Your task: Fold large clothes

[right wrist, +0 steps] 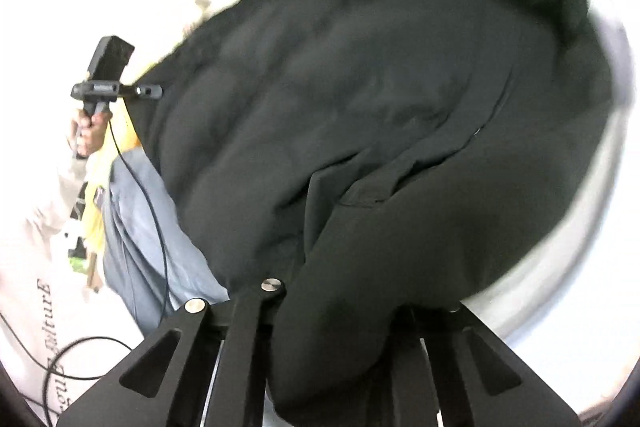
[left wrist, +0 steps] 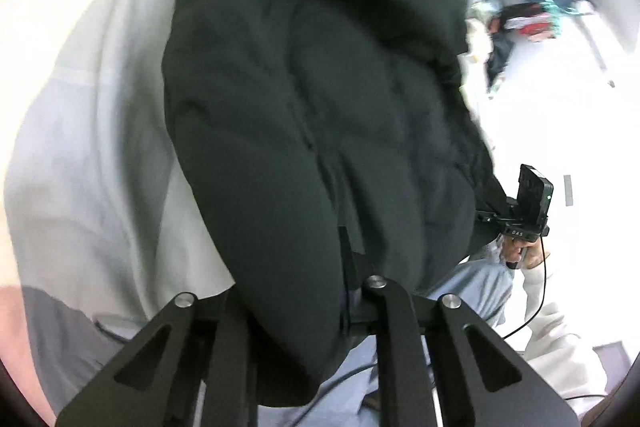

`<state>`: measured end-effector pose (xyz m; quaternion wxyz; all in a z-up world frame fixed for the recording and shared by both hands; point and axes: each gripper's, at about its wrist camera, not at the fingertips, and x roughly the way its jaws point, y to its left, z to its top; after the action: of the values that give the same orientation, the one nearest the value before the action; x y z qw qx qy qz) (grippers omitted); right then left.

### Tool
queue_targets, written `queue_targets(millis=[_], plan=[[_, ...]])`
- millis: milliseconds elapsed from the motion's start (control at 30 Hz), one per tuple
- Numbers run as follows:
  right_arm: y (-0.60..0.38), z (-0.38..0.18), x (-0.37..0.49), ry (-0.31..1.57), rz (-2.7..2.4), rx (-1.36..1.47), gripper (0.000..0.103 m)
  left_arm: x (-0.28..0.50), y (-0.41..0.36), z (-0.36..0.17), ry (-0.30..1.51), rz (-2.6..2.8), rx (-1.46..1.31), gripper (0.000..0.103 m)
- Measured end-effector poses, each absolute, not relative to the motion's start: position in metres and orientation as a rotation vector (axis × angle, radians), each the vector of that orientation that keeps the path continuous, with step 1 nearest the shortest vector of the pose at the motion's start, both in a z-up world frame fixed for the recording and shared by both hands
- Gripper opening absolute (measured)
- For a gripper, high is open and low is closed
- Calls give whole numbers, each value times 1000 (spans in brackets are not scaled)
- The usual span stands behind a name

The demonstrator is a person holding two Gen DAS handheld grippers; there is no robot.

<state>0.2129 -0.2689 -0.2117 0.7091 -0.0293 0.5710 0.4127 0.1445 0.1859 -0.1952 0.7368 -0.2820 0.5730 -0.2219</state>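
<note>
Both tools, left (left wrist: 320,307) and right (right wrist: 332,307), clamp the dark jacket (left wrist: 312,115), stretched lengthwise between them.

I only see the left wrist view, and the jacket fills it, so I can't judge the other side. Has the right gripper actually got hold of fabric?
Observer: Yes. In the right wrist view a thick fold of the jacket is bunched between the fingers of the right gripper and hides their tips.
Operator: Can you see my left gripper from there?
Observer: Yes. The left gripper sits at the far left, with its tip against the jacket's edge.
Operator: Anything on the fabric to orient by?
Observer: A pocket flap lies just above the right gripper.
</note>
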Motion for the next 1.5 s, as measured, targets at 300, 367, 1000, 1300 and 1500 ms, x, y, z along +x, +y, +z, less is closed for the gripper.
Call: queue_targets(millis=[300,367,1000,1300,1500], plan=[[-307,-104,184,935,835,8,6,111,188,-118,979,-496,-733,10],[-315,-93,175,896,818,48,6,98,194,-109,938,-489,-768,10],[-379,-55,41,753,706,386,5,-43,192,-95,853,-389,-975,9],[-382,-45,82,729,660,502,5,-8,194,-72,789,-379,-943,10],[-370,-41,131,737,587,533,5,50,203,-68,778,-323,-932,10]])
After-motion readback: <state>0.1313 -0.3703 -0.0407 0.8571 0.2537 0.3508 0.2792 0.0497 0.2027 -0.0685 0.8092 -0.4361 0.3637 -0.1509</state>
